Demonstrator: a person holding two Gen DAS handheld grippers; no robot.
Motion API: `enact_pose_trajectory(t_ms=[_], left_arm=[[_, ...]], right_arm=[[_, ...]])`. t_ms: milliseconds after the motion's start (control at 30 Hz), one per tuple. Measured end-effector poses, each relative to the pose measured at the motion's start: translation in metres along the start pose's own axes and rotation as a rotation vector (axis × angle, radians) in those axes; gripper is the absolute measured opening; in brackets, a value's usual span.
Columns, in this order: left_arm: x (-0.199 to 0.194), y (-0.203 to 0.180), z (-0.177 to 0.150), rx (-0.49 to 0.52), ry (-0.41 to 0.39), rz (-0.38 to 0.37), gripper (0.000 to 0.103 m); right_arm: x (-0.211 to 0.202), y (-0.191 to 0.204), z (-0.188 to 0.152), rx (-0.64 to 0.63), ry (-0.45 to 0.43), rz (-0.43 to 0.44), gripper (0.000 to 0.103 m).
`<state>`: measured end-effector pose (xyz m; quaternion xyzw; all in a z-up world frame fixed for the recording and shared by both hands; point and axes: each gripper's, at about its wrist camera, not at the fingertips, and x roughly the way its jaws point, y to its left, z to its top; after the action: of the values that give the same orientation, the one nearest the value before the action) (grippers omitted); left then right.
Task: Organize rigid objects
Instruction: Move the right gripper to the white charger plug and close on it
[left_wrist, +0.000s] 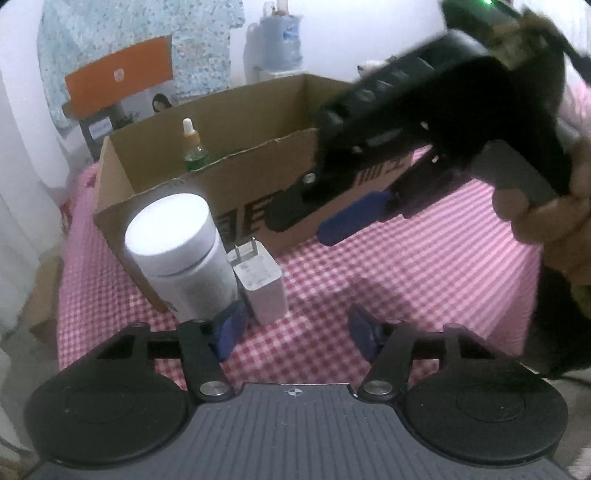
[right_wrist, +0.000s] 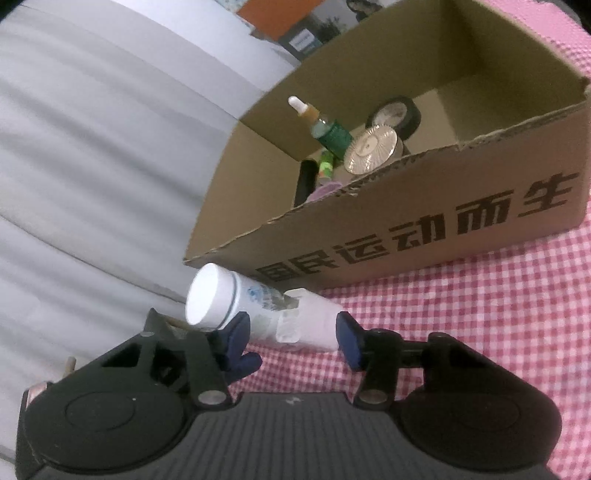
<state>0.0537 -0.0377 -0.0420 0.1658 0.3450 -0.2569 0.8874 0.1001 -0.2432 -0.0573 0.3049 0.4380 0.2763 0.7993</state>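
Left tongs hanging open, nothing between them; white jar and charger plug standing just ahead, beside the cardboard box. Right tongs sitting partly open around the charger, grip uncertain.

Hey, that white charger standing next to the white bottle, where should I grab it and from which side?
Grip the white charger across its flat front and back faces, low on the body, coming from above and from its open right side. Its prongs point up, so keep below them. The white bottle stands close on its left and the cardboard box is just behind, leaving little room there.
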Motion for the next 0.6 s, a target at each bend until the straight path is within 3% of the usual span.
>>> enact_pose_trajectory(t_ms=[300,600], left_arm=[[0.019,-0.010,-0.001,0.056,0.003,0.081,0.056],[0.032,-0.006,0.000,0.012,0.003,0.082,0.056]], right_arm=[[0.028,0.000,0.006,-0.006,0.067,-0.018,0.045],[0.051,-0.001,0.008,-0.018,0.117,-0.035,0.044]])
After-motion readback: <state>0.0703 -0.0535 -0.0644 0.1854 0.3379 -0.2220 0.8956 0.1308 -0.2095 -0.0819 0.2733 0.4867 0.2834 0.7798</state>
